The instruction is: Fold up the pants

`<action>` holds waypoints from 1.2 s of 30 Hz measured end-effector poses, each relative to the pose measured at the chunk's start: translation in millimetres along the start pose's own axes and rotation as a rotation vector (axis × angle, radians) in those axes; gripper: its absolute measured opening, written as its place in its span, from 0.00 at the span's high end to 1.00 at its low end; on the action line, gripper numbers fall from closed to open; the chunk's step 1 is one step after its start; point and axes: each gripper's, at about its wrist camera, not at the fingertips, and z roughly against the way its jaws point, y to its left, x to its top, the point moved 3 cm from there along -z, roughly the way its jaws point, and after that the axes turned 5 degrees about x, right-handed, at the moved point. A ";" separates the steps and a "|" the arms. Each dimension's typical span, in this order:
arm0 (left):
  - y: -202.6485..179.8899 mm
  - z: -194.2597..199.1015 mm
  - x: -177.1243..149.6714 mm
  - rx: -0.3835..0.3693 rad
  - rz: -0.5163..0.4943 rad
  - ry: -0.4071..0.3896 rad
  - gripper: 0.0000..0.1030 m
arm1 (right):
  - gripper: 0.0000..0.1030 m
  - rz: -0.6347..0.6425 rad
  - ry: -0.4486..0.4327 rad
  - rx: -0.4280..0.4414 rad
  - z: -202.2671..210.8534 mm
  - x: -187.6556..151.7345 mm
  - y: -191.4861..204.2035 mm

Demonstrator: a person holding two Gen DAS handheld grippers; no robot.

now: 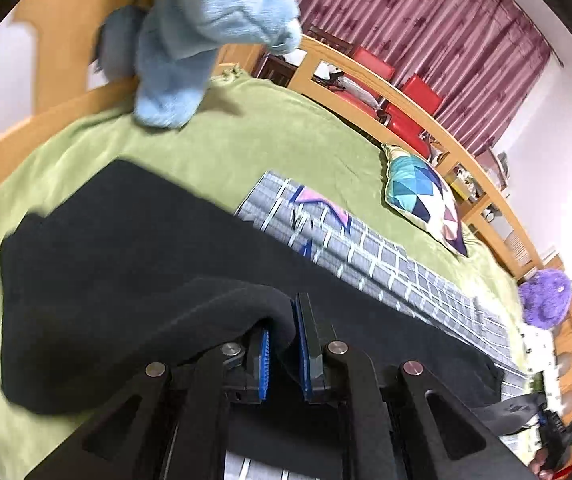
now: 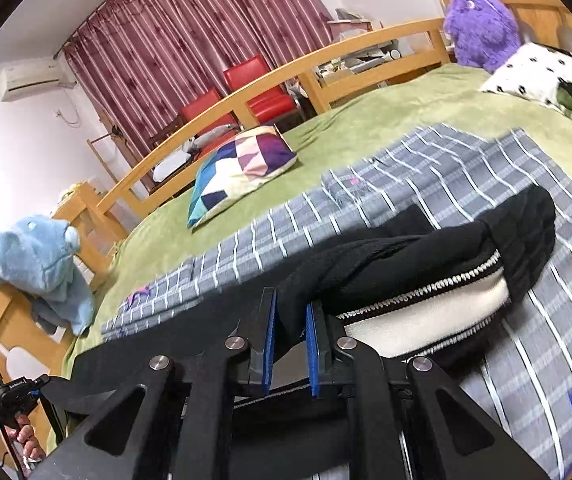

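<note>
The black pants [image 1: 126,248] lie stretched across a grey checked blanket [image 1: 397,260] on the green bed. My left gripper [image 1: 284,336] is shut on a bunched fold of the black pants at one end. My right gripper [image 2: 289,320] is shut on the black pants [image 2: 405,256] at the waist end, where a white waistband lining with black-and-white stitching [image 2: 425,312] shows. The cloth hangs lifted between the blue pads in both views. The other gripper and the hand that holds it show at the lower left of the right wrist view [image 2: 18,396].
A patterned cushion [image 1: 425,196] lies on the green bedspread [image 1: 246,136] beyond the blanket. A blue plush toy [image 2: 42,264] hangs on the wooden bed frame [image 2: 246,92]. A purple plush [image 2: 481,24] and a spotted pillow [image 2: 545,72] sit at the other end. Red chairs stand behind the rail.
</note>
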 end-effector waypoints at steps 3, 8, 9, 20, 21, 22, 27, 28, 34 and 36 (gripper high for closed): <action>-20.9 -37.1 23.1 0.034 -0.037 0.001 0.89 | 0.87 0.005 0.008 -0.030 -39.0 18.1 -0.3; -36.2 -101.3 18.8 0.101 -0.082 0.075 0.88 | 0.78 0.022 0.058 -0.096 -106.1 20.2 -11.8; -37.0 -110.9 14.1 0.128 -0.085 0.096 0.82 | 0.76 0.028 0.079 -0.111 -119.5 15.3 -16.2; -34.1 -43.6 -51.1 -0.015 -0.096 0.131 0.37 | 0.53 0.230 0.209 -0.140 -96.2 -55.2 -11.0; -31.1 -34.9 -59.7 -0.019 -0.097 0.136 0.36 | 0.52 0.252 0.215 -0.139 -84.5 -62.7 -9.9; -27.2 -25.5 -70.4 -0.023 -0.100 0.140 0.36 | 0.49 0.271 0.215 -0.141 -68.1 -72.6 -10.7; 6.3 2.9 -132.1 -0.041 -0.045 0.175 0.33 | 0.41 0.244 0.245 -0.157 -20.2 -111.0 -31.2; 12.5 1.0 -138.9 -0.040 -0.037 0.183 0.33 | 0.41 0.229 0.262 -0.154 -13.9 -120.5 -38.7; 33.0 -21.8 -151.9 -0.084 0.059 0.173 0.33 | 0.41 0.134 0.271 -0.121 -0.1 -139.0 -68.6; 35.7 -33.4 -142.9 -0.105 0.095 0.162 0.33 | 0.41 0.107 0.259 -0.111 -1.1 -134.4 -71.9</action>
